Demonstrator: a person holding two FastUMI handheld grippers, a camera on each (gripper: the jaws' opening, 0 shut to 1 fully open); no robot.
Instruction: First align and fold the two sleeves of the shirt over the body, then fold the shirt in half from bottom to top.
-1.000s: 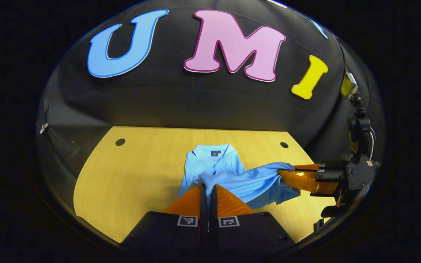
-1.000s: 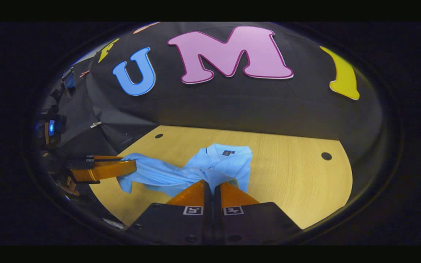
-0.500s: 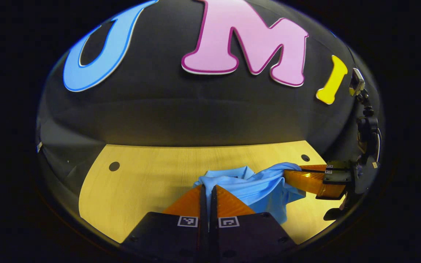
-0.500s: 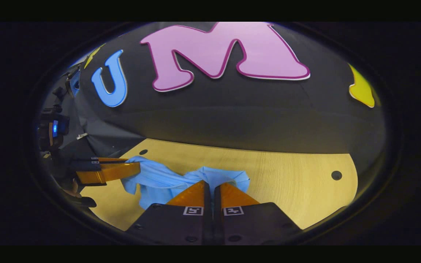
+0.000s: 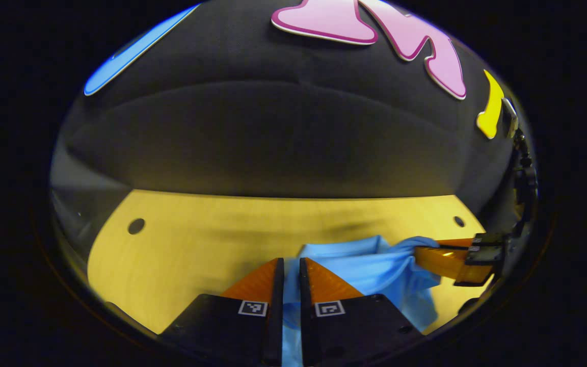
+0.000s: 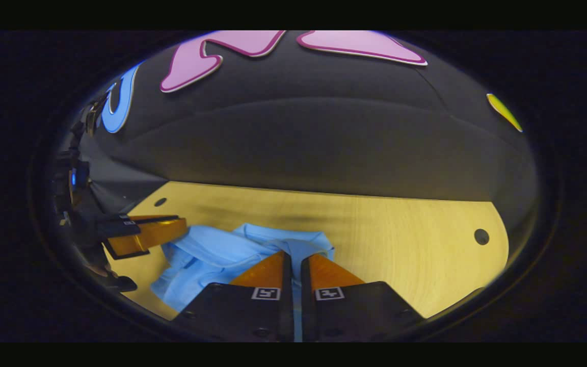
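one shirt, two grippers' jaws clamping it

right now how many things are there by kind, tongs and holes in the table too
shirt: 1
table: 1
tongs: 2, left tongs and right tongs
holes in the table: 2, left hole and right hole
total: 6

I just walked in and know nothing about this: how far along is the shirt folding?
Nearly done, it seems. The blue shirt lies bunched and doubled on the table, so the final bottom-to-top fold is in hand. The left tool and right tool each pinch cloth. Left: lay it flat, let go.
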